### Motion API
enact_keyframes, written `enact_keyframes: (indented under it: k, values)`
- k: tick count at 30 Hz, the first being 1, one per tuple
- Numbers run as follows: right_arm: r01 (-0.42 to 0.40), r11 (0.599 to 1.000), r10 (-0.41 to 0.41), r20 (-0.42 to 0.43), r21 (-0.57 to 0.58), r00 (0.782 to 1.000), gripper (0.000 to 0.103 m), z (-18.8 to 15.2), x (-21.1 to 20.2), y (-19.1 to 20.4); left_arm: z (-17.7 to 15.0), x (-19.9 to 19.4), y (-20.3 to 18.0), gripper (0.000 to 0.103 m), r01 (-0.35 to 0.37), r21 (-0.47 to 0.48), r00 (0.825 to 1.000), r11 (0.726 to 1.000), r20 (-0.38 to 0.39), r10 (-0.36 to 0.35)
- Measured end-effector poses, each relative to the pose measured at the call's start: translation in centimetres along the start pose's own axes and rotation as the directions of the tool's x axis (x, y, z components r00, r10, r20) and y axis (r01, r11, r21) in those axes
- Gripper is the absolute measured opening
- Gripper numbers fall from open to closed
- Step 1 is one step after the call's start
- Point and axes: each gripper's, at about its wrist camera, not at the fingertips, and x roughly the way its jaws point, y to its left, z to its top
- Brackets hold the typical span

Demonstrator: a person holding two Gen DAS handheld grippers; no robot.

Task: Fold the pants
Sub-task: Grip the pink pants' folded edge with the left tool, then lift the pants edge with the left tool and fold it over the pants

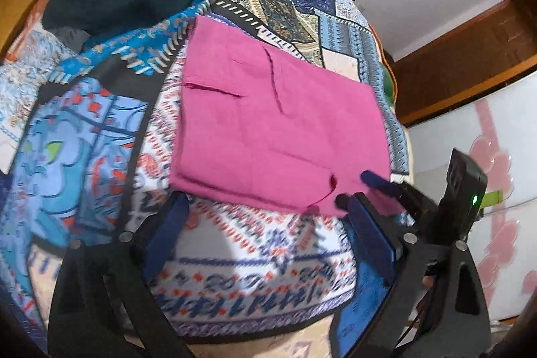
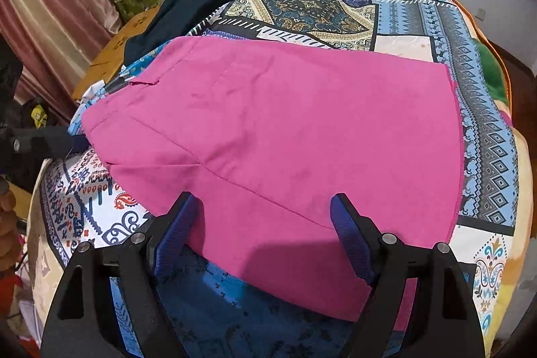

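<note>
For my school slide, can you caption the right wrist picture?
Open right gripper hovers over folded magenta fabric pants on a patchwork-print bedspread.

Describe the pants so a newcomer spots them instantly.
Find the bed's patchwork bedspread in blue prints. The pink pants lie folded flat on it. Their plain, bright colour sets them apart from the dark garment heaped further back.

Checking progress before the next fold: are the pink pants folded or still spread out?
Folded. The pink pants lie as a compact flat rectangle on the patterned bedspread, stacked layer edges showing along the near side; no legs trail out.
</note>
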Motion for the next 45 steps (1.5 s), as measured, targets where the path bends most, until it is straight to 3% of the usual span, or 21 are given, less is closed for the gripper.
enact_keyframes:
  k: [5, 7, 9, 11, 14, 18, 20, 23, 25, 27, 31, 33, 37, 39, 41, 45]
  values:
    - [0.002, 1.000, -0.002, -0.003, 0.005, 1.000, 0.079, 0.0, 0.1, 0.1, 1.6, 1.7, -0.6, 0.095, 0.020, -0.014, 1.000, 1.000, -0.020, -0.021]
    - [0.003, 1.000, -0.003, 0.000, 0.009, 1.000, 0.079, -0.1, 0.0, 0.1, 2.1, 2.1, -0.8, 0.083, -0.029, -0.019, 1.000, 0.999, -0.003, 0.029]
    - [0.007, 1.000, -0.007, 0.007, 0.011, 1.000, 0.079, -0.1, 0.0, 0.1, 2.3, 2.3, -0.8, 0.048, -0.131, -0.032, 0.991, 0.991, 0.031, 0.132]
    - [0.006, 1.000, -0.006, 0.011, 0.021, 1.000, 0.079, -0.2, -0.1, 0.0, 2.1, 2.1, -0.9, 0.028, -0.219, -0.017, 0.972, 0.976, 0.081, 0.220]
    - [-0.007, 0.999, 0.006, 0.026, 0.042, 1.000, 0.079, -0.4, -0.6, -0.2, 1.6, 1.3, -1.4, 0.022, -0.258, 0.019, 0.955, 0.966, 0.156, 0.252]
    - [-0.012, 0.993, 0.002, 0.085, 0.114, 0.996, 0.078, -1.1, -2.0, -1.5, 0.7, -1.1, -2.3, 0.017, -0.361, 0.085, 0.903, 0.929, 0.280, 0.326]
    - [-0.014, 0.988, -0.003, 0.109, 0.154, 0.994, 0.078, -1.4, -3.1, -2.4, 0.2, -2.8, -2.5, 0.016, -0.432, 0.100, 0.855, 0.896, 0.363, 0.372]
    - [0.010, 0.988, -0.029, 0.117, 0.155, 0.993, 0.078, -2.0, -4.2, -3.0, -1.0, -5.5, -3.2, 0.016, -0.551, 0.115, 0.752, 0.827, 0.498, 0.431]
    - [0.019, 0.990, -0.032, 0.095, 0.138, 0.995, 0.078, -2.6, -4.3, -3.0, -1.5, -6.7, -3.5, 0.015, -0.586, 0.127, 0.716, 0.800, 0.544, 0.438]
    - [0.026, 0.994, -0.033, 0.062, 0.109, 0.998, 0.078, -3.2, -3.7, -2.6, -1.8, -7.4, -4.0, 0.015, -0.613, 0.152, 0.692, 0.775, 0.575, 0.436]
    - [0.057, 0.997, -0.060, 0.055, 0.056, 0.997, 0.079, -3.8, -2.7, -1.5, -1.9, -7.1, -6.0, 0.015, -0.634, 0.211, 0.681, 0.744, 0.608, 0.408]
    - [0.043, 0.997, -0.046, 0.049, 0.068, 0.998, 0.079, -3.6, -2.6, -1.6, -1.8, -6.7, -7.1, 0.015, -0.636, 0.240, 0.685, 0.733, 0.614, 0.393]
    - [0.040, 0.997, -0.044, 0.052, 0.066, 0.998, 0.079, -3.7, -2.5, -1.7, -1.3, -5.9, -9.2, 0.015, -0.591, 0.298, 0.728, 0.750, 0.598, 0.335]
    - [0.043, 0.997, -0.047, 0.054, 0.063, 0.997, 0.079, -3.6, -2.5, -1.7, -0.7, -5.4, -10.1, 0.014, -0.537, 0.335, 0.771, 0.774, 0.566, 0.291]
    - [0.039, 0.997, -0.043, 0.055, 0.068, 0.998, 0.079, -3.7, -2.5, -1.7, 0.1, -4.7, -10.9, 0.013, -0.439, 0.388, 0.844, 0.811, 0.488, 0.223]
    - [0.036, 0.997, -0.041, 0.058, 0.070, 0.997, 0.079, -3.8, -2.6, -1.7, 1.5, -3.0, -11.8, 0.013, -0.289, 0.412, 0.923, 0.864, 0.360, 0.138]
